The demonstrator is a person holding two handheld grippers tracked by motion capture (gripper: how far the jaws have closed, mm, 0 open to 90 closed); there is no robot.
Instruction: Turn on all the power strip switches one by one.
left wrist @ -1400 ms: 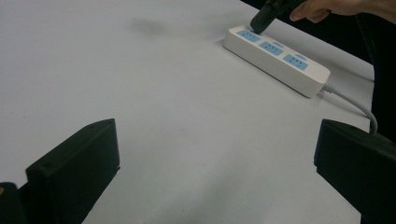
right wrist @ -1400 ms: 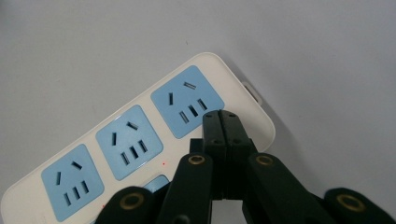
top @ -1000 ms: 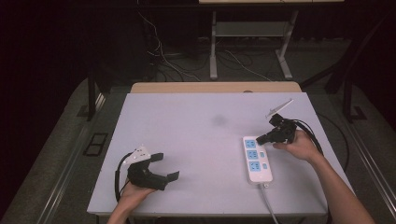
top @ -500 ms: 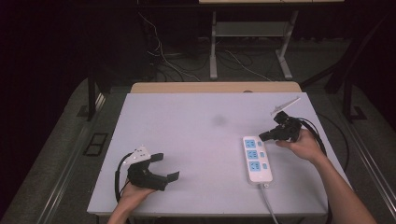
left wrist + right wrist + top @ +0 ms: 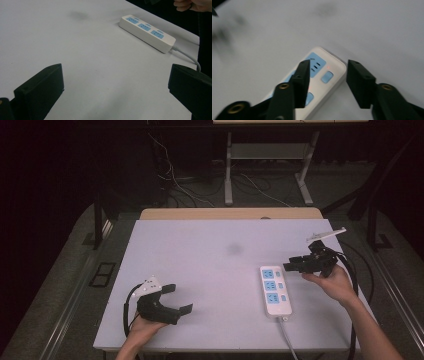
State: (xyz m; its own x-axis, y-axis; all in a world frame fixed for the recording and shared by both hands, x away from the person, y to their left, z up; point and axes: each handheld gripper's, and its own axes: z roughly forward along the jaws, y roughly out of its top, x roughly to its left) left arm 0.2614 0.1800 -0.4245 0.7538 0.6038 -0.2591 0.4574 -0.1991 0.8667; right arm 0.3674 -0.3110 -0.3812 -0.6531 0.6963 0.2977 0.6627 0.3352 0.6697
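A white power strip with three blue sockets lies on the right part of the white table, its cable running off the front edge. My right gripper hovers just right of the strip's far end, held in a hand. In the right gripper view its jaws stand open over the strip's end socket and switch, with nothing between them. My left gripper rests near the front left of the table, wide open and empty, pointing toward the strip.
A faint grey smudge marks the table's middle. A wooden board lines the far edge. Behind the table are metal stand legs and floor cables. The right gripper's black cable loops off the right edge.
The right hand and its gripper have drifted slightly to the right, away from the strip. The left gripper has not moved.
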